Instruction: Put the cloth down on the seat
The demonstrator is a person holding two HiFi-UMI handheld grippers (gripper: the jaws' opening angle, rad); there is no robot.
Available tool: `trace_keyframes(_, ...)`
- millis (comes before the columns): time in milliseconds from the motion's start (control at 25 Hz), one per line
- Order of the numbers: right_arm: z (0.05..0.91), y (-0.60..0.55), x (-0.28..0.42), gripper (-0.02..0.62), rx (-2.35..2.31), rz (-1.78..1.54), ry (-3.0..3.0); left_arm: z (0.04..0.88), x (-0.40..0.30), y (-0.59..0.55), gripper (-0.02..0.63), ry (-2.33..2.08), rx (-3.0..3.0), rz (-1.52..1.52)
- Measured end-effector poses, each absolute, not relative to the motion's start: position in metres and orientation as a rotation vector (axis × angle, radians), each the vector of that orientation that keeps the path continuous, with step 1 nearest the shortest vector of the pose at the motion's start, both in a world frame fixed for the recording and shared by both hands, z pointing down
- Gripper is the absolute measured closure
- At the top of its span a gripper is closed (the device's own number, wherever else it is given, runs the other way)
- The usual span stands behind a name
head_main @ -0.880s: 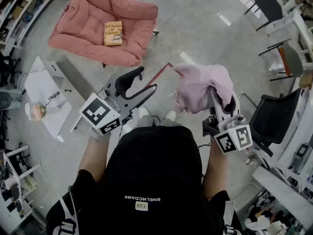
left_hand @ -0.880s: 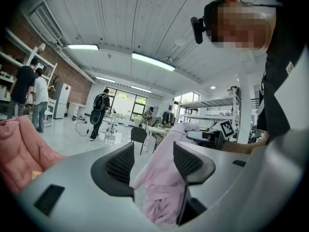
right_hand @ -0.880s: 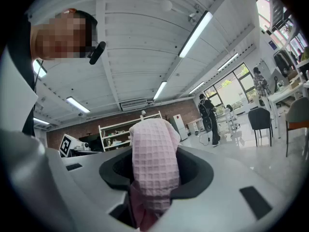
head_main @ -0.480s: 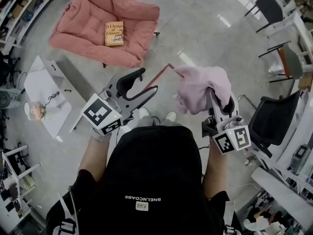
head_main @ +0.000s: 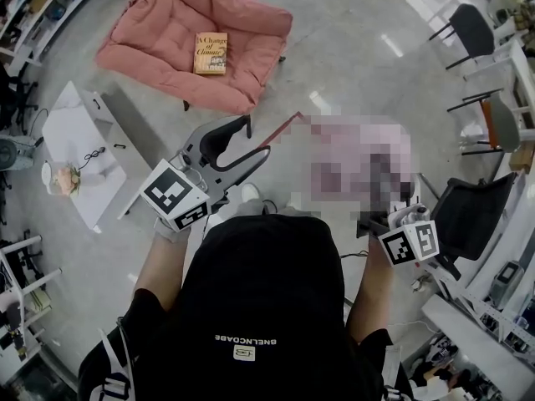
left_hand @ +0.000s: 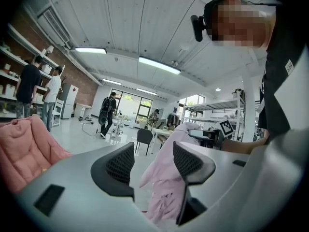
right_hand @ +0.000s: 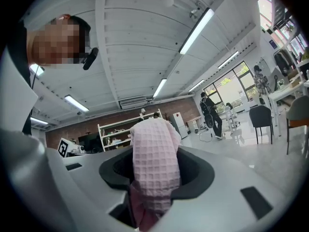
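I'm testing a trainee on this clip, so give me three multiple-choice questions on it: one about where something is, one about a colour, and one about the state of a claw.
1. Where does the book lie?
A. on the pink seat
B. in a drawer
C. on a windowsill

2. What colour is the cloth?
A. blue
B. pink
C. green

3. How is the left claw?
A. shut on the cloth
B. shut on the book
C. open, holding nothing

Answers:
1. A: the head view shows the book flat on the seat cushion.
2. B: the right gripper view shows pale pink waffle fabric pinched in the right claw.
3. C: in the left gripper view its pads stand apart and neither presses on anything.
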State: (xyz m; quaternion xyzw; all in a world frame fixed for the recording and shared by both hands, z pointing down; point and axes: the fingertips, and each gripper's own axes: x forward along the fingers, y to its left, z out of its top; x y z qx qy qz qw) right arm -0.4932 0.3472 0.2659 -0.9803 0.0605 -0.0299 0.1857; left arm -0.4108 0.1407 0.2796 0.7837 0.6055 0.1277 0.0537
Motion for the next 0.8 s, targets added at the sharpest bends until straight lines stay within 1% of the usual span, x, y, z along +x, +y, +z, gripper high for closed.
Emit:
trace_keyframes(400, 0.255, 0.327, -0.455, 0.391, -2.790, -0.039, 0.043, 0.296, -0.370, 0.072, 0.344, 1.842, 2.410, 0.417)
trace_keyframes(800, 0.271, 0.340, -0.417, 0.391, -2.793, -0.089, 0.036, 0.308, -0.341, 0.083, 0.342, 1.853, 2.406, 0.458)
